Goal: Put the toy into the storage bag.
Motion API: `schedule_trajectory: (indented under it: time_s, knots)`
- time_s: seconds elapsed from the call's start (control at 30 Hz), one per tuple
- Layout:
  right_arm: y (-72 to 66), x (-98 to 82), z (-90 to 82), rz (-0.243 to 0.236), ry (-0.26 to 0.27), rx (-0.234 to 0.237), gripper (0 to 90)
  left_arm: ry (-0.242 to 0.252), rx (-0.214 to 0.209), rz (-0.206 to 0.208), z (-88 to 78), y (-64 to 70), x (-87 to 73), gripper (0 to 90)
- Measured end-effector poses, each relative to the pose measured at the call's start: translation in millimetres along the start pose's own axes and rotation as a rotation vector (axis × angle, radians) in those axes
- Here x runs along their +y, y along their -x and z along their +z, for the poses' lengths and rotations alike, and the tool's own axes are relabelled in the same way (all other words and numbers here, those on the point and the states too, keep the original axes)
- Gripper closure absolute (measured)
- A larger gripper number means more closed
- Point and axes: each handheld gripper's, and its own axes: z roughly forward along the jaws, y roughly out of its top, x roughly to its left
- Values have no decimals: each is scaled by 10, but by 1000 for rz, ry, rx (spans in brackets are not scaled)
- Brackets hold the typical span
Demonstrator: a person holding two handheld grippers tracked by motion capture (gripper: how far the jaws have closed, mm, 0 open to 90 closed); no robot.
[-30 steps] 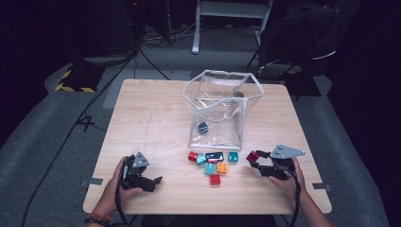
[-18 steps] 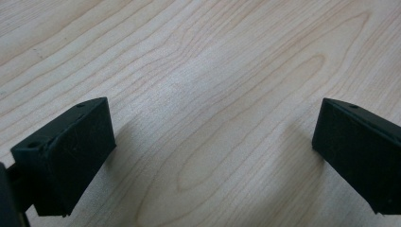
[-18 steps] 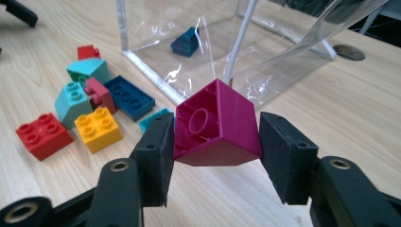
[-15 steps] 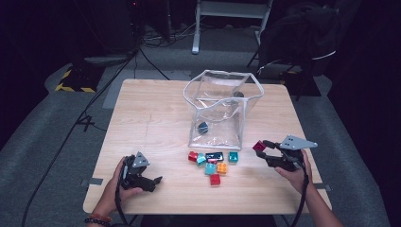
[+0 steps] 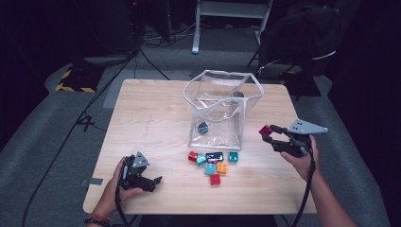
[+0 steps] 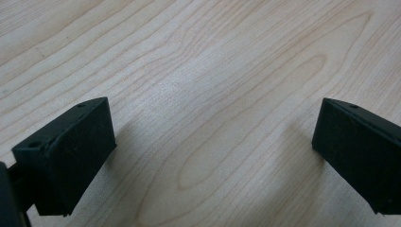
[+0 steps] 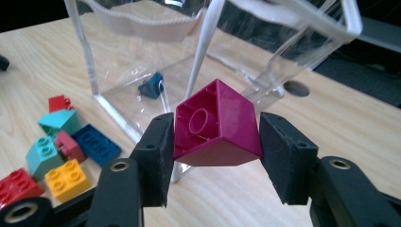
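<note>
Clamped between the two black pads of the right gripper is a magenta brick, its hollow underside with one round socket turned toward the camera and the block tilted on a corner; in the high view the same gripper hangs above the table at the right of the frame, lifted clear of the wood, with the magenta brick at its tip just right of the bag. Over at the lower left of the high view the left gripper rests low on the table in the person's hand, and its own view shows the jaws spread wide with bare wood grain between them.

A clear plastic bag with a white-trimmed open mouth stands upright in the upper middle of the table. Its near corner edge rises directly behind the held brick in the right gripper view (so the bag wall, not the opening, faces the gripper). Inside the bag, on its floor, lies one dark blue piece.

Below the bag in the high view sits a loose cluster of bricks in red, teal, dark blue and orange, some touching. In the right gripper view these bricks lie at the lower left, beside the bag's base.
</note>
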Motion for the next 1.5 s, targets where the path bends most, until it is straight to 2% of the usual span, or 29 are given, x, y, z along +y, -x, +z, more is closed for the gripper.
schedule_trajectory:
  time_s: [0.27, 0.7, 1.03, 1.5]
  knots:
    - [43, 326, -52, -23, 40, -27, 479, -1, 0, 3, -1, -2, 1, 5]
    - [100, 786, 25, -44, 74, -52, 479, 0, 0, 0, 0, 0, 0, 5]
    - [72, 1008, 195, -61, 72, -49, 478, 0, 0, 0, 0, 0, 0, 4]
    - [33, 1216, 429, -74, 57, -55, 478, 0, 1, 3, 0, -2, 1, 5]
